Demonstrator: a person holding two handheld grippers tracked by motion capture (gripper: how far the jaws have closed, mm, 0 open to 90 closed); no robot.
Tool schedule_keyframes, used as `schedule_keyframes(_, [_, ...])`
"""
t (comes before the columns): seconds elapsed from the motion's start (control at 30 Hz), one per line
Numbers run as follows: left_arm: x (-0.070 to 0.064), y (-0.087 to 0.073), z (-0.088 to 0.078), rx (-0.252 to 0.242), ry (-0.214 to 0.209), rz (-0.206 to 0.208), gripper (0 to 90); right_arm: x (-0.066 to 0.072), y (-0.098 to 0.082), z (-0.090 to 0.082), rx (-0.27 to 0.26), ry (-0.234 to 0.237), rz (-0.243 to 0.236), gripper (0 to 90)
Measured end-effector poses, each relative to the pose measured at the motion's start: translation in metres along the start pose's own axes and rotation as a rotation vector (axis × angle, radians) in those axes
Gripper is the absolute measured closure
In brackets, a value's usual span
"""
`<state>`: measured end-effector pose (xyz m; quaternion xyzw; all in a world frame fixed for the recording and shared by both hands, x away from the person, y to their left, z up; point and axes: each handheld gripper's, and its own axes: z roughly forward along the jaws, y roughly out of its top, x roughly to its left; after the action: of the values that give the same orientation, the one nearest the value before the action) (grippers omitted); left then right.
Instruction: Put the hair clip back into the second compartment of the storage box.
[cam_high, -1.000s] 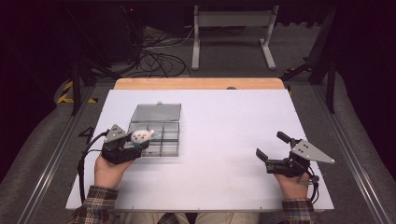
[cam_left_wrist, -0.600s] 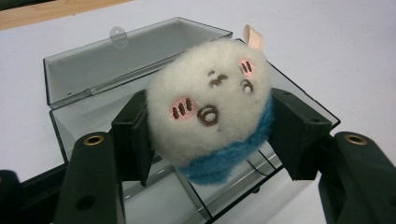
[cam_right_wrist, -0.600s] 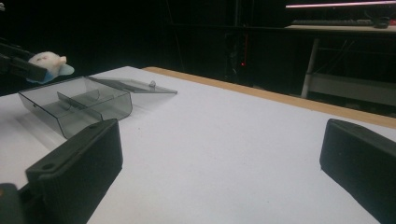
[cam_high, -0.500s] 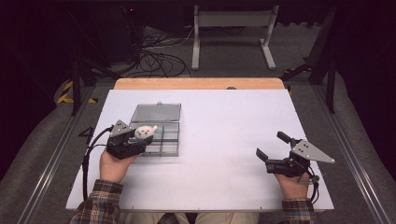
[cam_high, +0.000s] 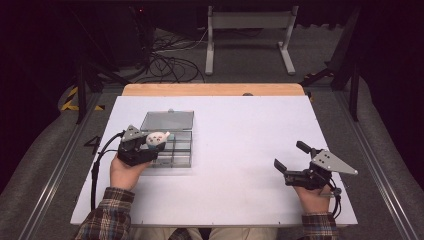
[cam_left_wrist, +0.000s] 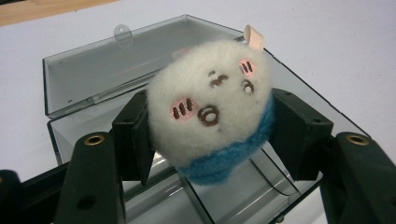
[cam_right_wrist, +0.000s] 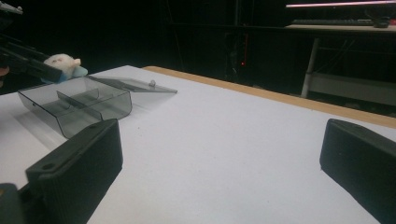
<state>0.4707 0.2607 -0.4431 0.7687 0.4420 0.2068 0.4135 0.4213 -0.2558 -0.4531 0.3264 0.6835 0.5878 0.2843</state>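
Note:
A small white plush toy (cam_left_wrist: 212, 105) with a drawn face and a blue base sits between the black pads of my left gripper (cam_left_wrist: 212, 135), which is shut on it. The toy (cam_high: 156, 138) hangs just above the left compartments of a clear smoky plastic box (cam_high: 176, 150) with its lid lying open toward the far side. From the right gripper view the toy (cam_right_wrist: 63, 63) shows at the far left, over the box (cam_right_wrist: 77, 105). My right gripper (cam_high: 290, 161) rests on the table at the right, jaws wide apart with nothing between them.
The white table top (cam_high: 240, 150) stretches between the two hands, with a wooden strip (cam_high: 215, 89) along its far edge. Behind the table are cables and a metal stand (cam_high: 247, 35) on the floor.
My left gripper has carried the plush toy a little away from me and to the right, over the box. The right hand has stayed where it was.

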Motion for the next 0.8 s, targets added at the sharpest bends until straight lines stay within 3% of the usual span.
schedule_keyframes(0.8, [0.001, -0.001, 0.026, 0.022, 0.018, -0.063, 38.1, 0.000, 0.000, 0.001, 0.003, 0.010, 0.000, 0.0])
